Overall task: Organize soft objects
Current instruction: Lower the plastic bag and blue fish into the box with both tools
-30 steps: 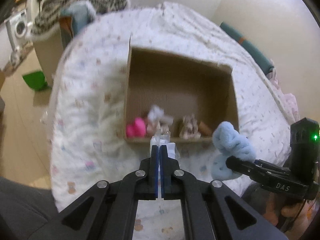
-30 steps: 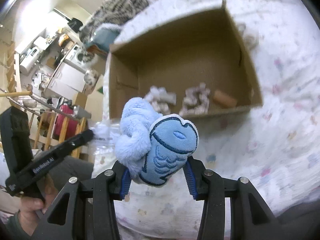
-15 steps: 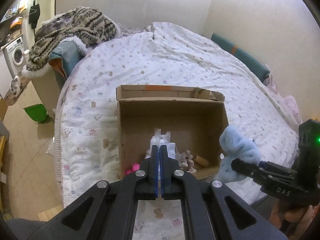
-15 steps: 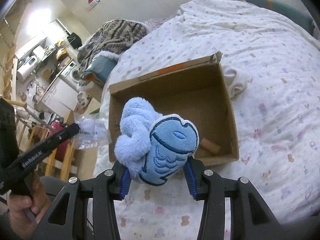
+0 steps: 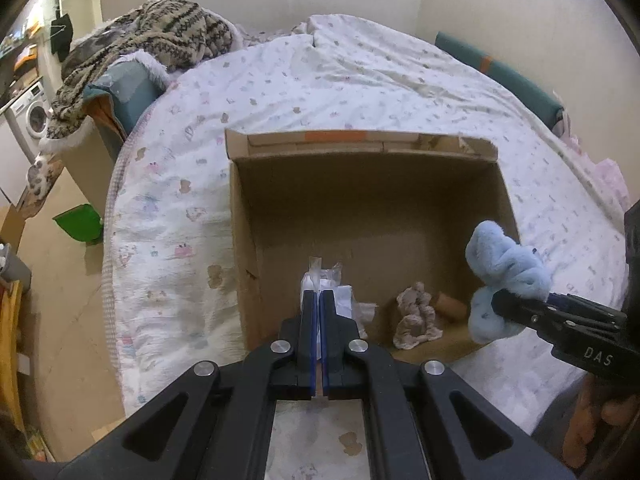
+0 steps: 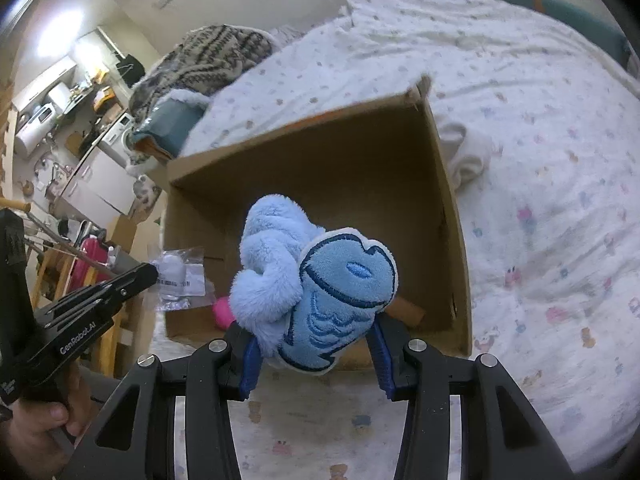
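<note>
An open cardboard box [image 5: 372, 184] lies on the bed; it also shows in the right wrist view [image 6: 444, 216]. My left gripper [image 5: 319, 300] is shut on a clear plastic bag with a white item [image 6: 178, 274], held over the box's near left edge. My right gripper [image 6: 316, 348] is shut on a light blue plush toy [image 6: 320, 284], held over the box's near right side; the toy also shows in the left wrist view [image 5: 500, 276]. Inside the box lie a beige plush [image 5: 416, 316], a brown roll [image 5: 450, 304] and a pink toy [image 6: 222, 312].
The bed has a white printed sheet [image 5: 192, 184]. A striped fuzzy blanket [image 5: 160, 36] is piled on a box beyond the bed's left corner. A green bin [image 5: 78, 222] sits on the floor. A teal cushion [image 5: 500, 76] runs along the wall.
Both grippers have risen and pulled back from the box with their loads, so the box interior shows more from above. Both grips are unchanged.
</note>
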`<state>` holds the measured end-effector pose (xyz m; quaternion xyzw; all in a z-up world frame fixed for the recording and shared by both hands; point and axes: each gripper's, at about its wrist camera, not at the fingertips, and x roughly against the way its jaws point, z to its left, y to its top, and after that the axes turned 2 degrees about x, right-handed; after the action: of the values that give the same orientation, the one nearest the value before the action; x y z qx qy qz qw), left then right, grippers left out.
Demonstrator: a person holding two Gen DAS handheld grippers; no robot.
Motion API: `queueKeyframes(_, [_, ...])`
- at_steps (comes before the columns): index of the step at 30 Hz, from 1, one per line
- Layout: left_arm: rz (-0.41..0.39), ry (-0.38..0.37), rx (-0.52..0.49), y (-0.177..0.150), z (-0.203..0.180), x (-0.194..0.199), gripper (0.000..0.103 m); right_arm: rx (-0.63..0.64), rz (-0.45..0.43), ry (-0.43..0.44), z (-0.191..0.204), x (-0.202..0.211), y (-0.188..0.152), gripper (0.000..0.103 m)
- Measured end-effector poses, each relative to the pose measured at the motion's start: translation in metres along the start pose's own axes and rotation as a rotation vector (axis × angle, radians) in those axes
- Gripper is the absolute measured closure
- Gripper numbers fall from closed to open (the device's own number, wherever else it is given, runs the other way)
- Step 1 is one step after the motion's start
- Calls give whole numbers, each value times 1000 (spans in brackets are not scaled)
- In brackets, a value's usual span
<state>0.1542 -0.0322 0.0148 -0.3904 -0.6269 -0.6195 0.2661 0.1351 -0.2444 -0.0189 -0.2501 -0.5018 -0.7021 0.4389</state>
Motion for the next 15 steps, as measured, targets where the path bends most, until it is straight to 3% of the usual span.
queueKeyframes(7, [69,-60,66,-15,12,-35,101,-64,59,-14,-17,-26,-11,55])
queueKeyframes(15, [72,35,63,-16,13,-46,101,-19,84,-65,-11,-40,-12,54])
